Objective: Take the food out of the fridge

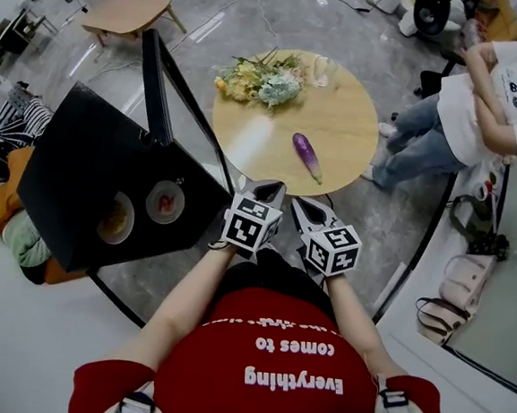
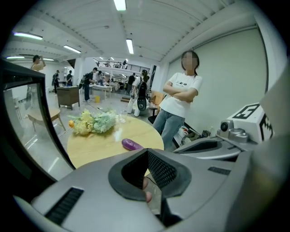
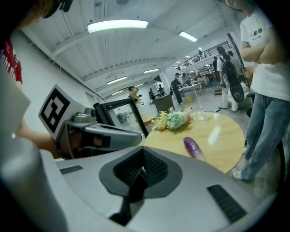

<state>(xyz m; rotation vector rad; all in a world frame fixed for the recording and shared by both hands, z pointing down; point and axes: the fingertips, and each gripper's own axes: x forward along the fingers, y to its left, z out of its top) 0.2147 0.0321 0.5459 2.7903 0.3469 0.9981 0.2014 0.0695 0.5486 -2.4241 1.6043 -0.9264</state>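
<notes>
Now left tool (image 1: 268,195) and right tool (image 1: 305,211) closed, empty, side by side near body. Food dishes (image 1: 165,202) inside open fridge (image 1: 74,158), left of both tools; left tool nearer. Eggplant (image 1: 307,156) on desk (image 1: 347,119) ahead.

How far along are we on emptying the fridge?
Done, apparently: one eggplant lies on the round table. In hand: nothing; the left gripper and right gripper are shut and empty. Left: two round dishes at the open fridge.
</notes>
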